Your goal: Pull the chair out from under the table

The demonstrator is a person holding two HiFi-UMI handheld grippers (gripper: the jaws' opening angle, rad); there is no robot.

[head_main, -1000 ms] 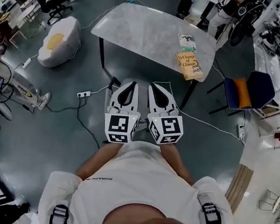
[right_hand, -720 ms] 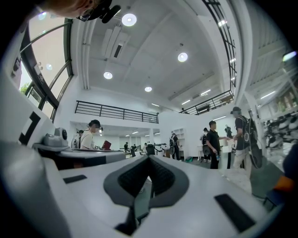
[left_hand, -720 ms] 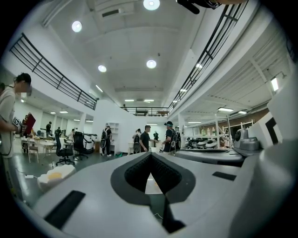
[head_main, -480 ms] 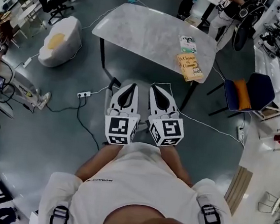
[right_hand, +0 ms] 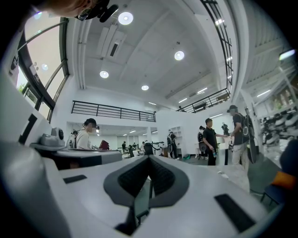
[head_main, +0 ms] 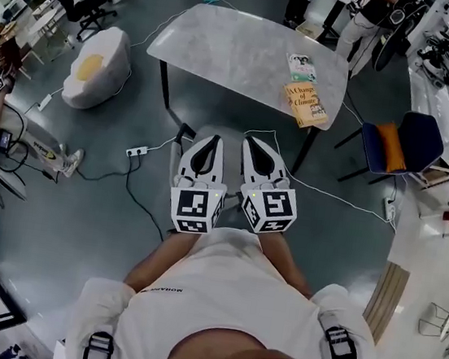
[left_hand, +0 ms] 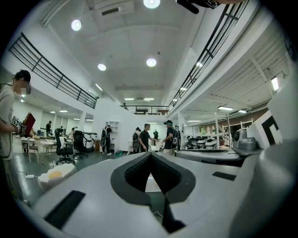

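Observation:
The grey marble-topped table [head_main: 233, 48] stands ahead of me on black legs. At its near edge I see part of a pale chair seat [head_main: 228, 136] with a dark frame piece [head_main: 182, 136]; my grippers hide most of it. My left gripper [head_main: 210, 138] and right gripper [head_main: 254, 141] are held side by side in front of my chest, pointing level at the table. Both are shut with nothing between the jaws, as the left gripper view [left_hand: 151, 155] and the right gripper view [right_hand: 149, 158] also show. Neither touches the chair.
Two books [head_main: 304, 103] lie on the table's right end. A blue chair with an orange cushion [head_main: 400, 144] stands to the right, a white egg-like pouf [head_main: 96, 66] to the left. A power strip [head_main: 135, 151] and cables cross the floor. People stand beyond the table.

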